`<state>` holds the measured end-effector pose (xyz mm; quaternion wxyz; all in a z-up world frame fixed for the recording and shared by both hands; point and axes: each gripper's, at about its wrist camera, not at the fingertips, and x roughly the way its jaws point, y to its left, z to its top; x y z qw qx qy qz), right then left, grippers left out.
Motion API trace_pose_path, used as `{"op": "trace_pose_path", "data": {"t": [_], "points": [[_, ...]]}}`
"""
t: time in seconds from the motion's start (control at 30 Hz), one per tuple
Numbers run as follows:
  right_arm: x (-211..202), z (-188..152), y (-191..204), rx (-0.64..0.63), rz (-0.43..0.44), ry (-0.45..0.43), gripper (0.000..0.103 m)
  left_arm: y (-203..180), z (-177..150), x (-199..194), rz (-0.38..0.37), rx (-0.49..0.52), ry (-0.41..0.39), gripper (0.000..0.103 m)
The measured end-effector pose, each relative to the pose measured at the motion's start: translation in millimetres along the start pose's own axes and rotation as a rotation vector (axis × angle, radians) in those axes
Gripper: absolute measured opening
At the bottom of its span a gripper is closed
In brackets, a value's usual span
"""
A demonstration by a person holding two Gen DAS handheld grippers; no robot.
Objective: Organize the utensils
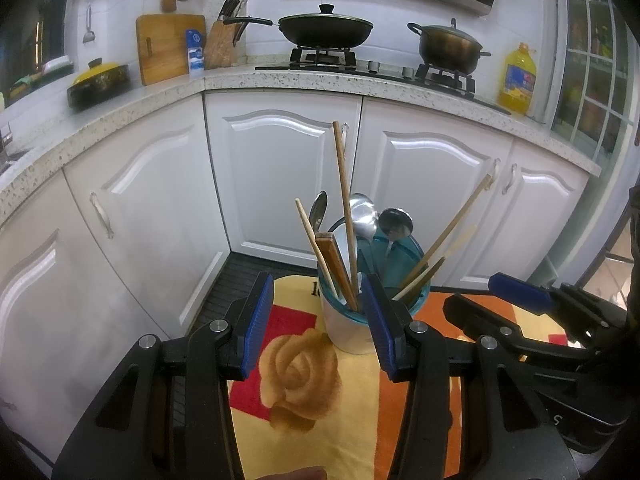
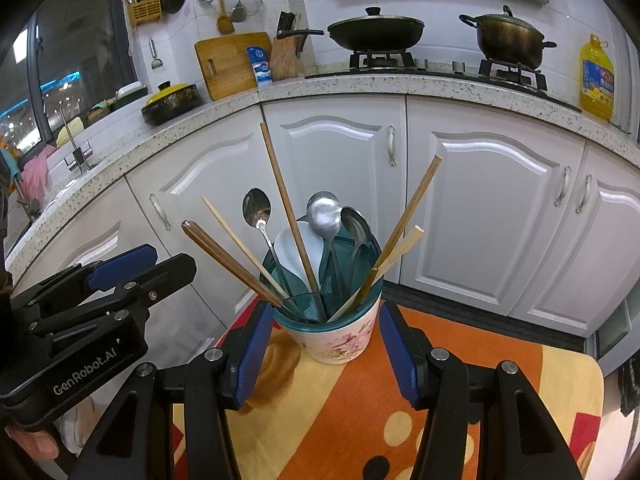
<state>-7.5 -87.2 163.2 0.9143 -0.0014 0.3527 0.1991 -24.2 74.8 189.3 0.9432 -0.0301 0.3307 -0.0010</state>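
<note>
the left gripper (image 1: 316,328) has its blue fingers (image 1: 256,320) standing apart with nothing between them but cloth; its right-hand finger overlaps the near rim of the utensil holder (image 1: 348,332) in this view, and i cannot tell whether it touches; the right gripper (image 2: 326,354) also stands apart, its fingers (image 2: 252,356) flanking the holder's base on either side, not pressing on it as far as the right wrist view shows.

what could go wrong, as i judge it: the holder is tall, narrow and top-heavy with long sticks leaning outward; a finger catching a leaning chopstick on the way in could lever the whole cup over; the patterned cloth (image 2: 460,380) under it may slide or bunch and let the cup tip; the two grippers sit near each other, so reaching together risks a knock; closing on one stick may drag its neighbours out, since they cross low down in the cup.

the holder, a white floral cup with a teal insert, stands on the cloth-covered bench (image 2: 560,368); in it: a long wooden chopstick (image 2: 286,204) rising highest, dark wooden chopsticks (image 2: 224,258) leaning left, a pale thin stick (image 2: 236,236), light chopsticks (image 2: 408,220) leaning right, metal spoons (image 2: 324,210) and a white plastic spoon (image 2: 308,248) at the back; nothing lies loose on the cloth that i can see.
</note>
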Motion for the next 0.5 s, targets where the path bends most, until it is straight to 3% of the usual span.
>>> {"op": "trace_pose_path", "data": {"t": [0.5], "points": [[2,-9,-11,0.020,-0.018,0.011,0.054,-1,-7,5,-0.008,-0.012,0.000,0.045]]}}
